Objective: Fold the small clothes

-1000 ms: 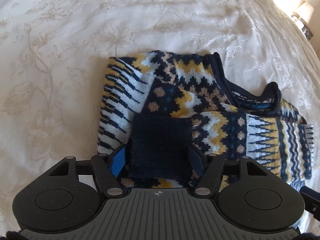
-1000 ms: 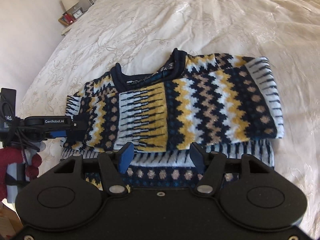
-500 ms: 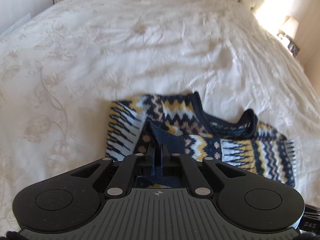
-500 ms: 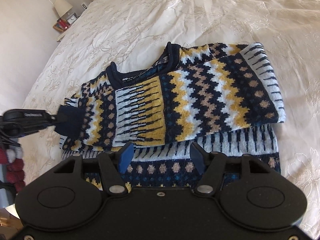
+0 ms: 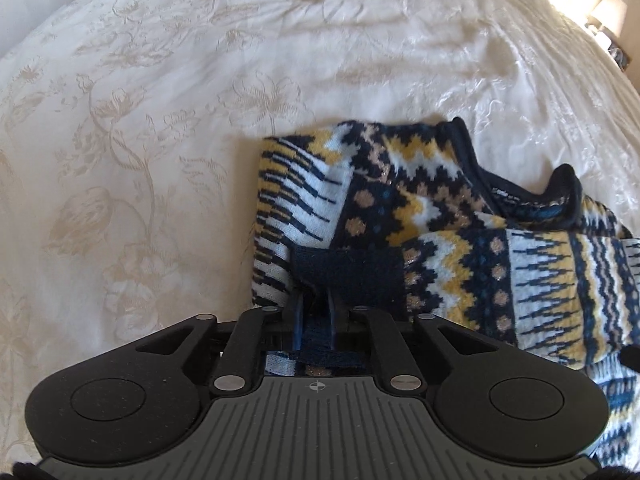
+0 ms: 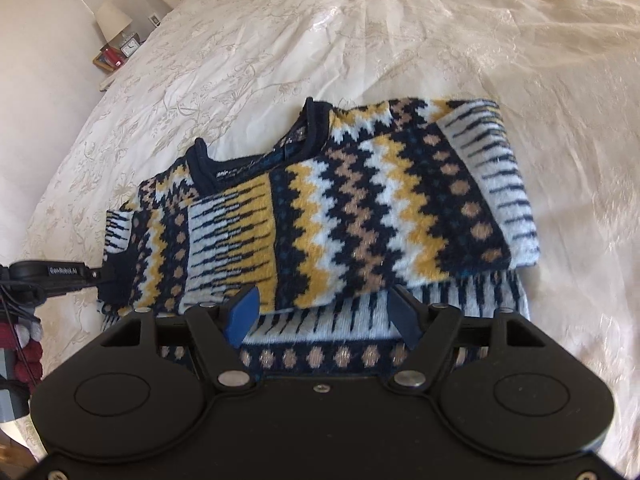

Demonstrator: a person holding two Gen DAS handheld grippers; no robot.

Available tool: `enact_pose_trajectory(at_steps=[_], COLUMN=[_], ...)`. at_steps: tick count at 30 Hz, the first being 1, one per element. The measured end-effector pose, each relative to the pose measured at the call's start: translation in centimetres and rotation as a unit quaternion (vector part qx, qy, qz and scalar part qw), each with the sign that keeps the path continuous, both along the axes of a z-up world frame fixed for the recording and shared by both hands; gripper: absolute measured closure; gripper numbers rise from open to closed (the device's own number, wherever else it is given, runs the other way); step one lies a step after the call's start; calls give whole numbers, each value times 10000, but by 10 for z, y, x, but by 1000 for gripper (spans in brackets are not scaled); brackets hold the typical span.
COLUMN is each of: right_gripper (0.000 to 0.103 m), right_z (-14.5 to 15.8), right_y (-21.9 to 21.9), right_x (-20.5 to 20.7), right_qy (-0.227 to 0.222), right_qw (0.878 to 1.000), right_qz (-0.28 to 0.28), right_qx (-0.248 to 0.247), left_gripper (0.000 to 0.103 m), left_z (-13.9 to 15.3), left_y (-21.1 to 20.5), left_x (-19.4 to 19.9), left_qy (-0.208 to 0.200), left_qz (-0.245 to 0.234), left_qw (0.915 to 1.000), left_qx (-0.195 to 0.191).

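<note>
A navy, yellow and white patterned sweater (image 5: 440, 216) lies folded on the bed, both sleeves laid across its body. My left gripper (image 5: 315, 304) is at the sweater's left edge. Its jaws stand narrow and are opening, with the navy sleeve cuff (image 5: 352, 276) still pinched between them. The right wrist view shows the same sweater (image 6: 360, 208), with the left gripper (image 6: 96, 274) on the cuff (image 6: 118, 276) at the far left. My right gripper (image 6: 322, 304) hovers over the sweater's lower hem. Its jaws are wide and opening, with no cloth gripped.
A cream bedspread (image 5: 160, 120) with a floral pattern stretches out all round the sweater. A nightstand with a lamp (image 6: 116, 40) stands beyond the bed's far left corner. Another lamp (image 5: 608, 8) sits at the right edge. A dark red knitted thing (image 6: 28, 356) shows at the lower left.
The left jaws closed on the navy cuff and lifted it, then came back down, and now stand slightly parted. The right jaws have widened a little over the hem.
</note>
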State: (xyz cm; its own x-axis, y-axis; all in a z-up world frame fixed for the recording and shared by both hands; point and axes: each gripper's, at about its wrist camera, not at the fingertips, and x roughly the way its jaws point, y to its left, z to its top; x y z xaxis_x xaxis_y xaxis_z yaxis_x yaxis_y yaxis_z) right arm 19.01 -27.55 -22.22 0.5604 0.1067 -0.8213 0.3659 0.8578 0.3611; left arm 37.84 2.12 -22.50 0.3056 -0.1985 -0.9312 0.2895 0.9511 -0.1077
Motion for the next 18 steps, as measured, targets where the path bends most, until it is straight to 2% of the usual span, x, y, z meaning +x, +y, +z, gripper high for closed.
enact_pose_trajectory(at_steps=[3, 4, 7, 9, 12, 18], right_gripper=[24, 22, 13, 7, 3, 1], right_z=[-2, -3, -11, -20, -36, -39], right_y=[-7, -10, -17, -21, -26, -23], right_x=[11, 14, 22, 25, 28, 28], right_qy=[-99, -124, -97, 41, 304, 259], right_qw=[9999, 9998, 9995, 9987, 9963, 9933], right_qz=[17, 26, 92, 210, 470, 779], right_qx=[-110, -141, -292, -454, -646, -809], left_gripper=[67, 64, 48, 30, 25, 21], left_z=[-1, 0, 9, 17, 28, 37], left_y=[1, 0, -6, -10, -17, -31], left_x=[1, 1, -8, -17, -31, -62], left_qy=[112, 116, -21, -220, -414, -506], left_qz=[-34, -85, -189, -178, -113, -129], left_qw=[9996, 9995, 9996, 9996, 9991, 9986], left_qx=[-267, -290, -189, -66, 52, 116])
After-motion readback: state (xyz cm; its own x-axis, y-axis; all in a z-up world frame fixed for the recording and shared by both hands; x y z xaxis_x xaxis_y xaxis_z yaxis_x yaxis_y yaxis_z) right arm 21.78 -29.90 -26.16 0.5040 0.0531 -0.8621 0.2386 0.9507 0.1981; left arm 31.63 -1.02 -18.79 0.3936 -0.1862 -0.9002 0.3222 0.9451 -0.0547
